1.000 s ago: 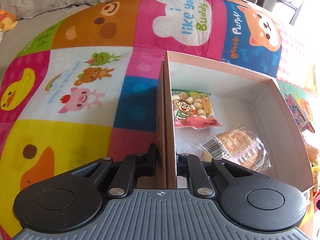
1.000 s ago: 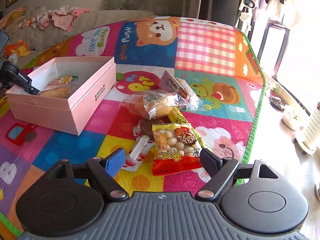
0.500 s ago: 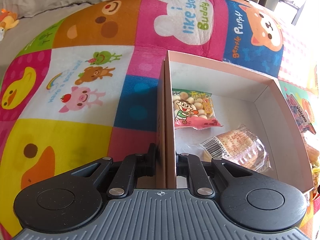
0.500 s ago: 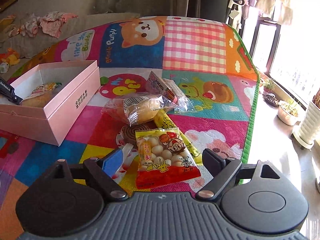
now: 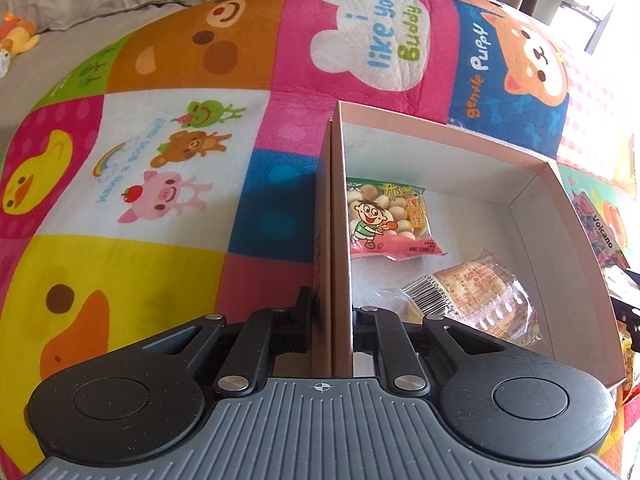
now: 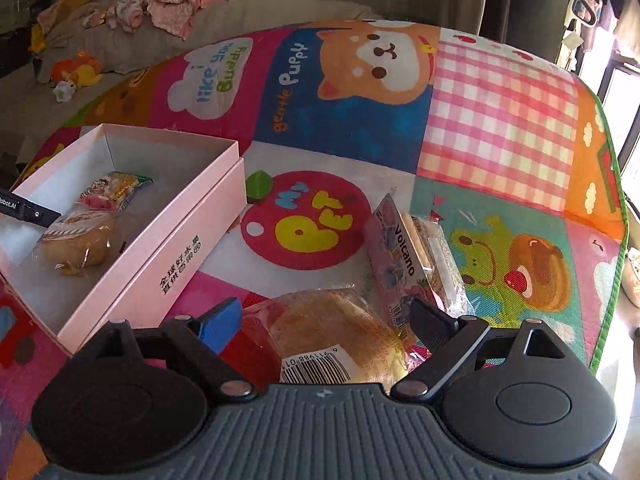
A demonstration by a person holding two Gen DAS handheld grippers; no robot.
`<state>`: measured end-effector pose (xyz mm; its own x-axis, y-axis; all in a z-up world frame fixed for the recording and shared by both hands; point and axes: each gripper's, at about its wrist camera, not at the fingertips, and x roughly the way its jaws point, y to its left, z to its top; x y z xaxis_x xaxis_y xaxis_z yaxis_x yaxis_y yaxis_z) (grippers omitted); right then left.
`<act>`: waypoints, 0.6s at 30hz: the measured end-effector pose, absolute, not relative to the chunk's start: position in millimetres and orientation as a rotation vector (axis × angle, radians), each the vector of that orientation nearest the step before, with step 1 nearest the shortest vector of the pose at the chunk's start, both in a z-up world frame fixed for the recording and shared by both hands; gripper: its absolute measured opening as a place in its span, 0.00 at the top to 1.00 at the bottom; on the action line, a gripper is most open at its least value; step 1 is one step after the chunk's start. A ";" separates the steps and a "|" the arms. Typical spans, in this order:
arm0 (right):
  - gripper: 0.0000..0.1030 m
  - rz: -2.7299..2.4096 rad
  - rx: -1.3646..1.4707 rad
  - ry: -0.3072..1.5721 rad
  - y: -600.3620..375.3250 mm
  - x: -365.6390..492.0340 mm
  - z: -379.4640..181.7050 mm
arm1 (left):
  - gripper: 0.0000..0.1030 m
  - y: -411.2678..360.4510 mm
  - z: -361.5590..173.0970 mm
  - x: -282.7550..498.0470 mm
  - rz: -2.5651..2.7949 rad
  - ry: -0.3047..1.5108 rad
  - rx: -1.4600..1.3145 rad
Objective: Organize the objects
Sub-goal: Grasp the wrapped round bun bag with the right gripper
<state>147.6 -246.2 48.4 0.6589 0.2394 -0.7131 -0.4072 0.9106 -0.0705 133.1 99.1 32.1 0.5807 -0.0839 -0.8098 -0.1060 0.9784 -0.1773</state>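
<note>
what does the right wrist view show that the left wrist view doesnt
Only the right wrist view shows the right claw, open around a wrapped bun lying on the mat, and the printed outer side of the pink box.

Only the left wrist view shows the left claw shut on the box's near wall, plus the duck patch of the mat.

Both show the snack bag and the wrapped bun inside the box, and the Volcano packet outside it.

box point(image 6: 152, 264): pale pink | mat point(image 6: 496, 120): multicoloured cartoon patchwork, pink-white check
</note>
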 end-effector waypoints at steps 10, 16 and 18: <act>0.43 0.293 -0.147 0.810 -245.0 59.6 61.8 | 0.87 99.3 32.4 132.3 0.014 0.950 -0.218; 0.21 0.416 -0.112 0.817 -236.7 7.1 57.0 | 0.87 98.9 32.6 131.9 0.016 0.950 -0.221; 0.21 0.441 -0.102 0.803 -236.5 -1.3 58.7 | 0.87 98.9 32.6 132.0 0.016 0.949 -0.221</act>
